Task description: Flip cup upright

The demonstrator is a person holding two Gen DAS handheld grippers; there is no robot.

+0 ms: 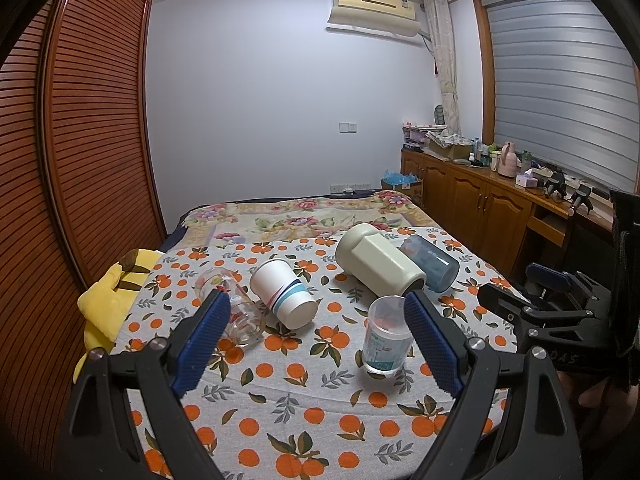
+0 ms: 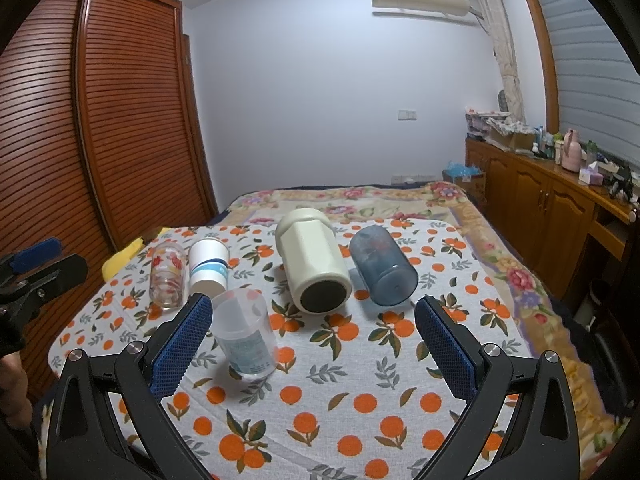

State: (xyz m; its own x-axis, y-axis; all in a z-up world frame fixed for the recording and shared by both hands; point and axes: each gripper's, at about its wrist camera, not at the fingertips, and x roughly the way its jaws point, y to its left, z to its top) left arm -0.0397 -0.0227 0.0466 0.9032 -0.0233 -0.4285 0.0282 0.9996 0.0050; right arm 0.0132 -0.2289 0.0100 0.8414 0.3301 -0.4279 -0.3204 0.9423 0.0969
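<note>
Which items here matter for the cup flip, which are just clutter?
Job:
clear plastic cup, already upright
paper cup, on its side
floral glass, on its side
cream cup, on its side
blue cup, on its side

Clutter:
yellow plush
orange-print cloth

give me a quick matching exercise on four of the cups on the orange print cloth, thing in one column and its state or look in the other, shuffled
Things:
1. paper cup
2. cream mug
3. blue tumbler
4. clear plastic cup

States:
a. standing on its base, open mouth on top, nearest the grippers
b. on its side, white with blue stripes
c. on its side, translucent, farthest right
d. on its side, faceted, dark circular end facing the right wrist camera

Pairs: 1-b, 2-d, 3-c, 4-a
</note>
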